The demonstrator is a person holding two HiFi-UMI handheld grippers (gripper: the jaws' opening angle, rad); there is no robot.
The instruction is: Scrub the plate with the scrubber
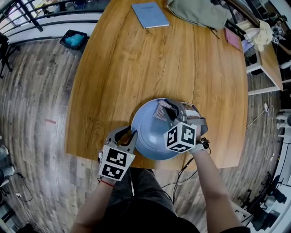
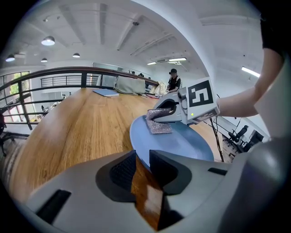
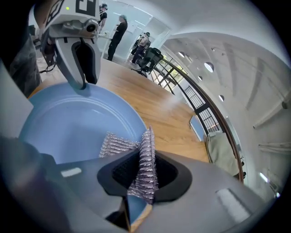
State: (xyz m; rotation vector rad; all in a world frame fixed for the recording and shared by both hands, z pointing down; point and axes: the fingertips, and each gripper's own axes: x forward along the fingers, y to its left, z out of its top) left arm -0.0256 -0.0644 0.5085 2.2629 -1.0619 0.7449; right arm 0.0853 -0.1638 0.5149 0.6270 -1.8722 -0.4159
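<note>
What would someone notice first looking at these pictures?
A blue plate sits at the near edge of a wooden table, right in front of the person. The right gripper pinches a silvery mesh scrubber and holds it on the plate's far side. The left gripper clamps the plate's near-left rim.

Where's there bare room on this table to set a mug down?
Free: the middle of the table, between the blue notebook and the blue plate, and its left side. Crowded: the near edge, where the left tongs grip the plate and the right tongs hold the scrubber, and the far right corner with the bag.
</note>
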